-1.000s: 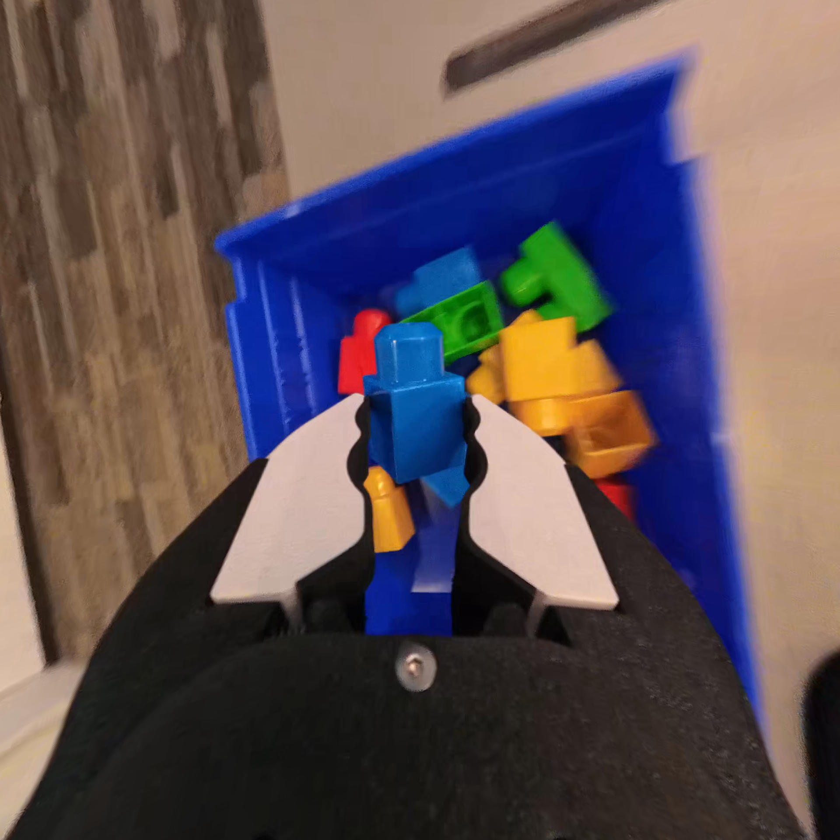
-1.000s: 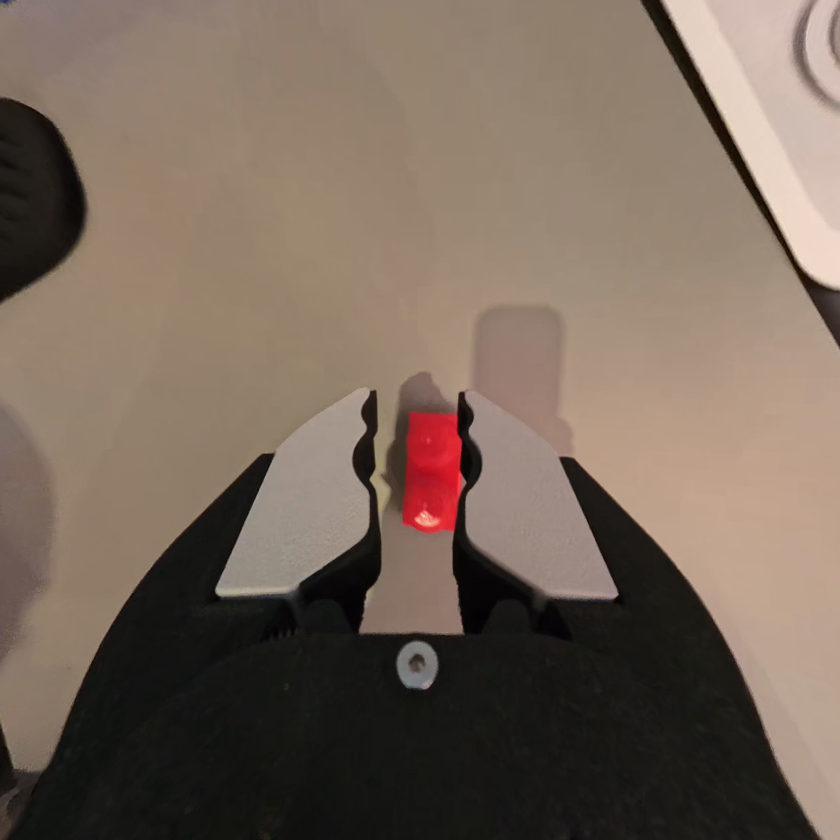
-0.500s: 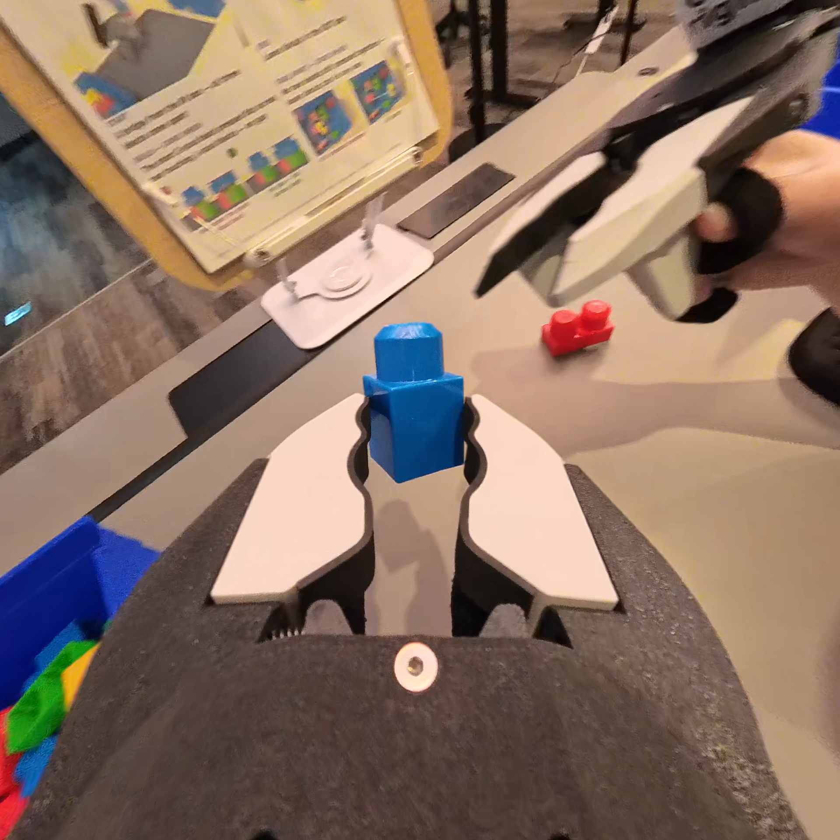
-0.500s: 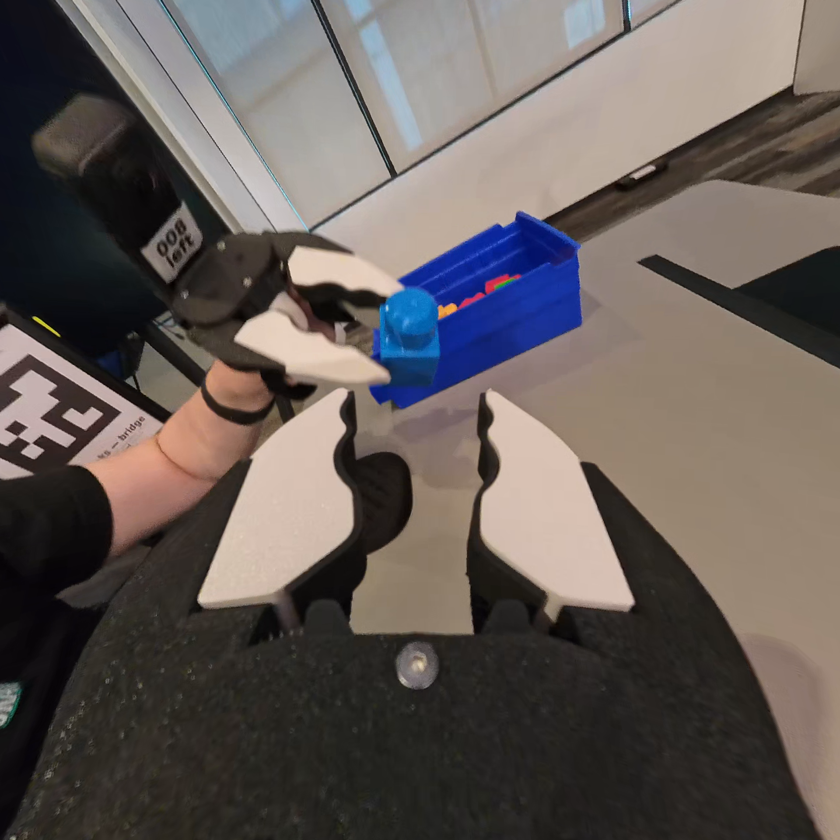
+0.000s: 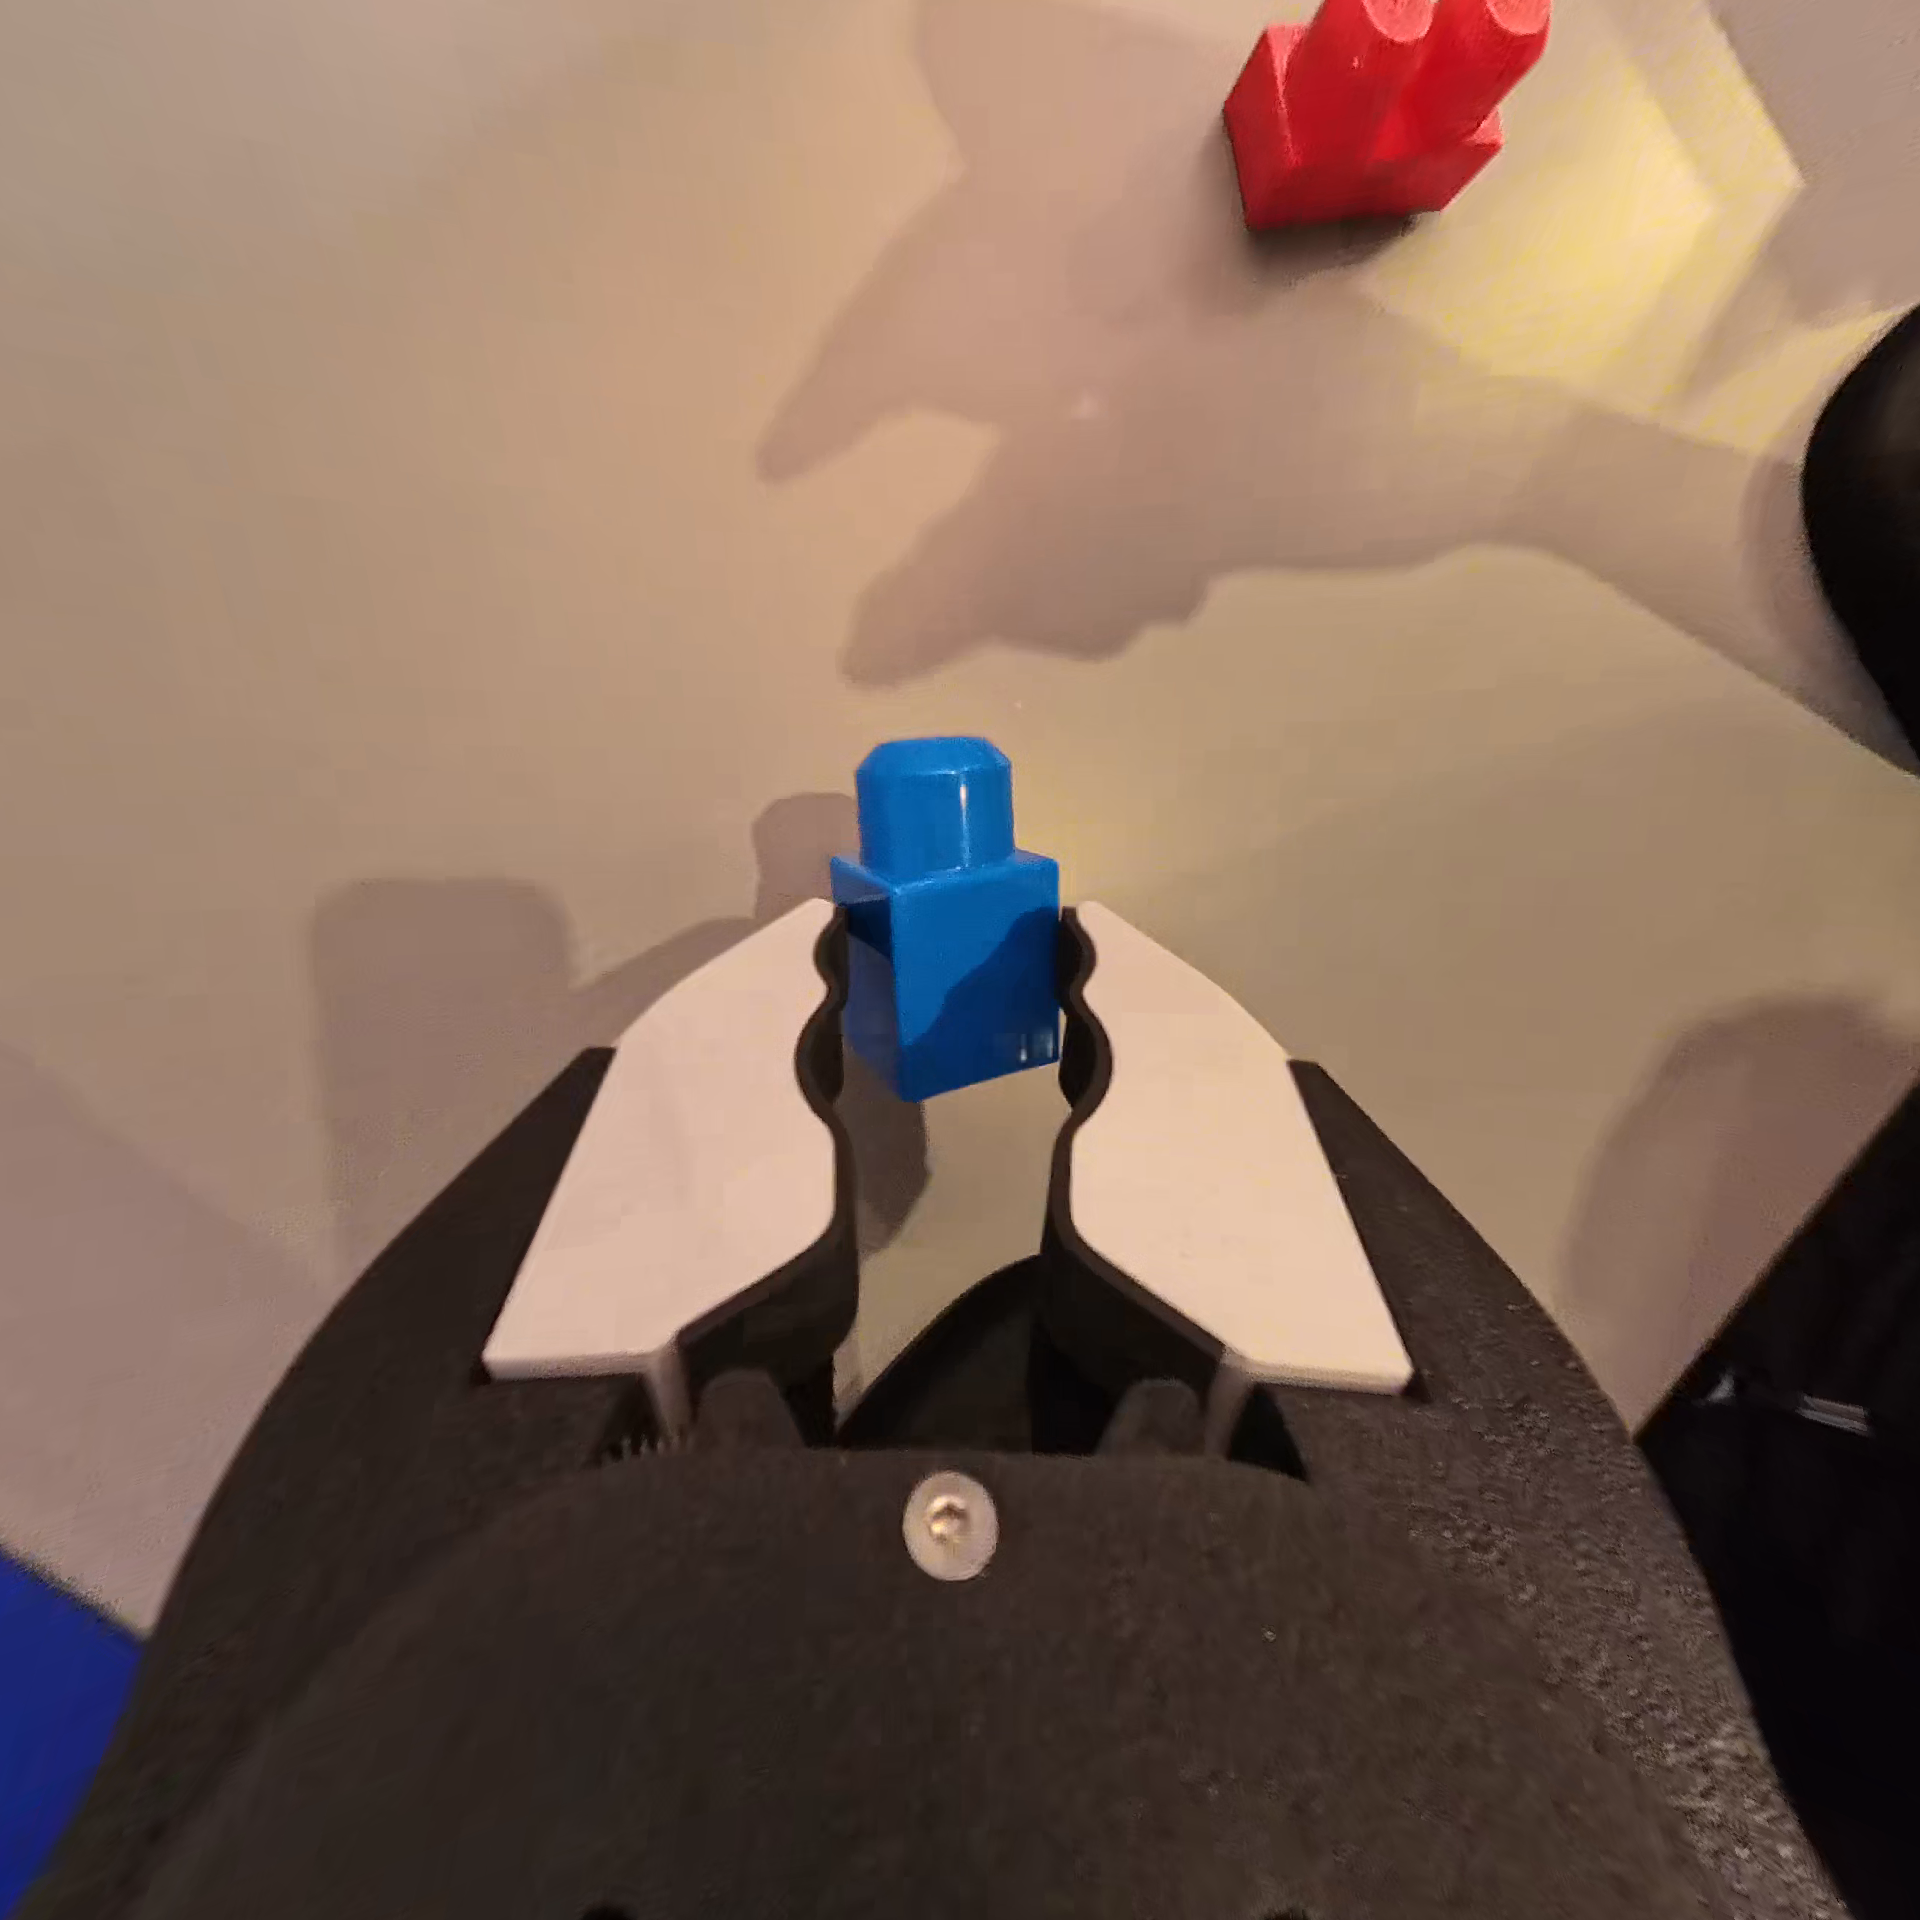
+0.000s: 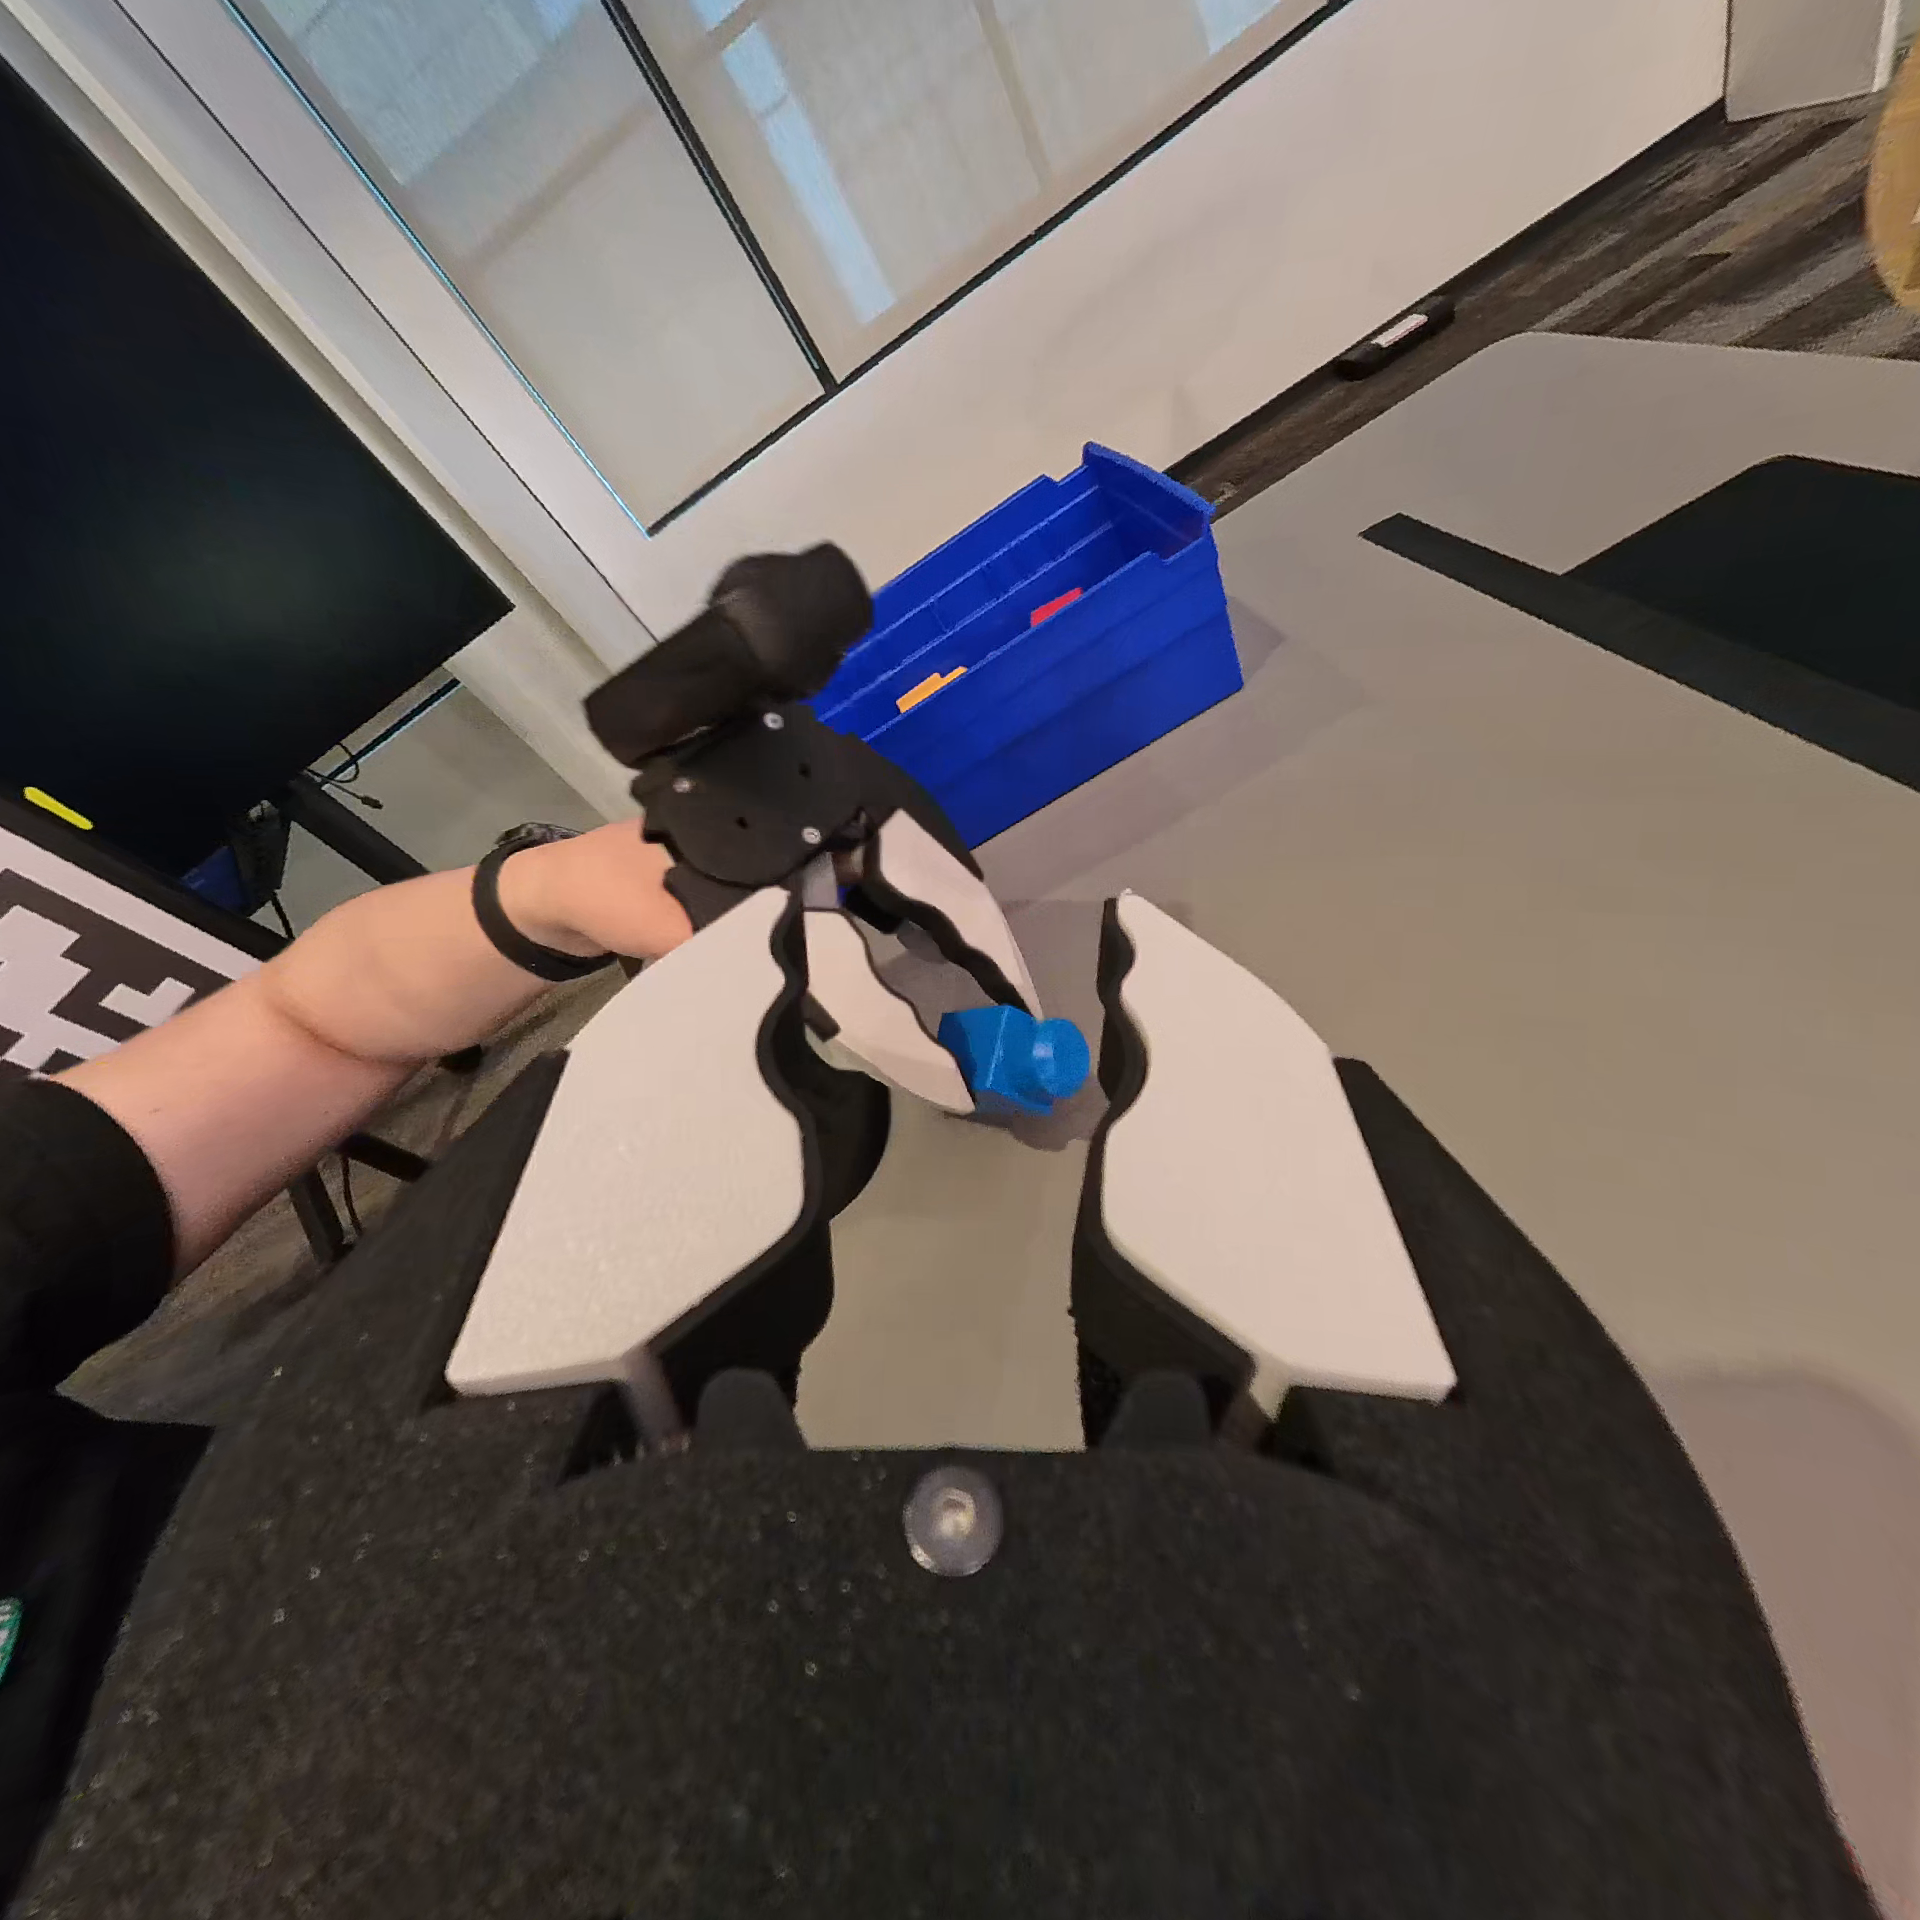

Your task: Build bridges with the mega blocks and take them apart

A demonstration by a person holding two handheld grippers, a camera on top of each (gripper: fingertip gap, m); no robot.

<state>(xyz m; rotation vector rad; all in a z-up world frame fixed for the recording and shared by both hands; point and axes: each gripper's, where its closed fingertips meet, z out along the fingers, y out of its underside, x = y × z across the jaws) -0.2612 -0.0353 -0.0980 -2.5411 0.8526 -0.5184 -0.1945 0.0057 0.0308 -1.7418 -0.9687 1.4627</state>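
Observation:
My left gripper [image 5: 951, 925] is shut on a blue one-stud block [image 5: 951, 982], its stud pointing away from the camera, low over the beige table. In the right wrist view the same gripper [image 6: 997, 1049] tilts down with the blue block [image 6: 1013, 1062] close to the tabletop. A red two-stud block [image 5: 1366, 114] lies on the table ahead to the right. My right gripper [image 6: 951, 925] is open and empty, behind the left gripper and facing it.
A blue bin [image 6: 1049, 634] with several blocks stands on the table's far edge; its corner shows in the left wrist view [image 5: 52, 1694]. A dark screen [image 6: 187, 520] and a window wall stand beyond. A person's forearm [image 6: 364, 997] holds the left gripper.
The left gripper carried the blue block out of the bin, across the table, and tilted it down toward the tabletop. The right gripper let go of the red block, opened and pulled back.

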